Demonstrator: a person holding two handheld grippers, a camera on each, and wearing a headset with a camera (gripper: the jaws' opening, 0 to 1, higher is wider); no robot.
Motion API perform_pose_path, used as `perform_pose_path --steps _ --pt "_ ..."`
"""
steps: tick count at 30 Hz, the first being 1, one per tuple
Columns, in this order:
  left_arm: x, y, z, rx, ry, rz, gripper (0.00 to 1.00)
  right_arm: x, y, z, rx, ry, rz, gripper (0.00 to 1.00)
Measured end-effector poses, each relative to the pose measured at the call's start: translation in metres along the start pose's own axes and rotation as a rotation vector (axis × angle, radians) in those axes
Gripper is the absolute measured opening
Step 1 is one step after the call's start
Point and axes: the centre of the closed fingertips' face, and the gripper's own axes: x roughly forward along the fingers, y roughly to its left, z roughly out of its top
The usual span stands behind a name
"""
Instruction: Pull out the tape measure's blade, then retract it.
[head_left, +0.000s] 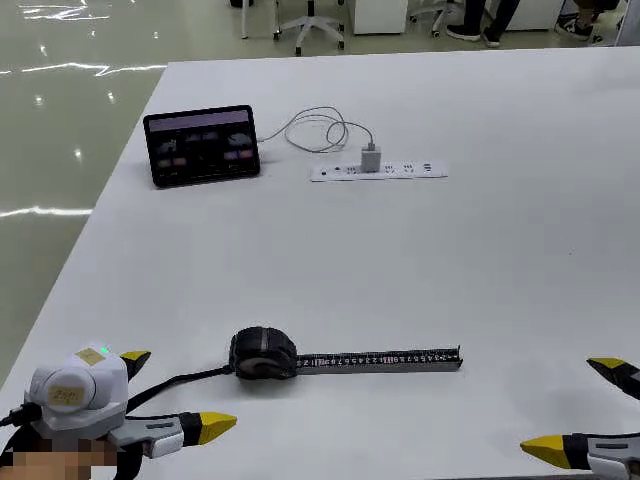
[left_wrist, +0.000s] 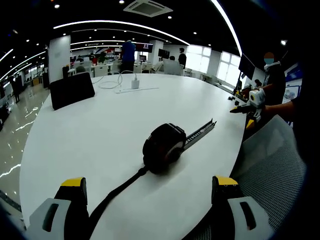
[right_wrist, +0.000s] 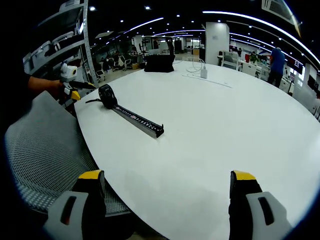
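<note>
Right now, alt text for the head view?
A tape measure lies on a white table, blade pulled out rightward. The left gripper and right gripper, both open, flank it, touching nothing. A tablet and power strip sit behind.

table (head_left: 450, 250): spans most of the head view; floor (head_left: 60, 120) along its left edge, chair bases (head_left: 310, 25) beyond its far edge at the top
tablet (head_left: 202, 145): upper left of the table, propped upright
power strip (head_left: 380, 171): upper centre, flat on the table, right of the tablet
charger (head_left: 371, 158): plugged into the power strip
cable (head_left: 315, 130): loops behind the power strip, running left to the tablet
tape measure (head_left: 262, 352): lower centre-left, on the table, well in front of the tablet
blade (head_left: 380, 360): flat on the table, reaching right from the tape measure
strap (head_left: 180, 382): trails left from the tape measure, in between the left gripper's jaws
left gripper (head_left: 178, 391): lower left corner, near the tape measure
right gripper (head_left: 572, 408): lower right corner, well apart from the blade's end
</note>
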Motion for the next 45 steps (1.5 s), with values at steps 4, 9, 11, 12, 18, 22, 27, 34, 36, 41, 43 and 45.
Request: perform_pose_path --steps 4,9,11,12,18,22,27,34,36,41,43,45 --pt "0.0 0.0 -0.001 0.013 0.006 -0.003 1.0 0.0 0.0 -0.002 -0.005 0.007 -0.001 1.0" --pt "0.001 0.001 -0.001 0.01 0.005 -0.002 1.0 -0.001 0.0 -0.003 -0.013 0.016 -0.001 1.0" --pt "0.001 0.0 -0.002 0.01 0.006 -0.003 1.0 -0.001 0.0 -0.002 -0.007 0.011 0.002 1.0" --pt "0.001 0.0 -0.001 0.009 0.003 -0.004 1.0 -0.001 -0.001 -0.002 -0.005 0.009 0.001 1.0" --pt "0.002 -0.002 -0.003 0.004 0.007 -0.005 1.0 -0.001 0.0 -0.002 0.004 0.008 0.005 1.0" --pt "0.004 -0.005 0.0 0.007 0.008 -0.011 1.0 -0.002 -0.001 -0.002 0.0 0.009 0.006 1.0" --pt "0.006 -0.008 0.0 0.015 0.017 -0.017 1.0 -0.002 -0.001 0.001 -0.031 0.003 0.013 1.0" --pt "0.012 -0.012 0.002 0.022 0.038 0.002 1.0 -0.002 -0.003 0.002 -0.045 0.027 0.02 0.99" --pt "0.014 -0.014 0.005 0.014 0.034 0.008 1.0 -0.002 -0.003 0.005 -0.054 0.027 0.022 0.99" --pt "0.02 -0.025 0.007 0.012 0.039 -0.005 1.0 -0.002 -0.003 0.011 -0.087 0.033 0.015 0.97" --pt "0.023 -0.027 0.008 0.009 0.047 -0.007 1.0 -0.002 -0.004 0.012 -0.081 0.031 0.018 0.97" --pt "0.025 -0.031 0.009 0.002 0.056 -0.017 1.0 0.0 -0.002 0.01 -0.095 0.05 0.03 0.98"
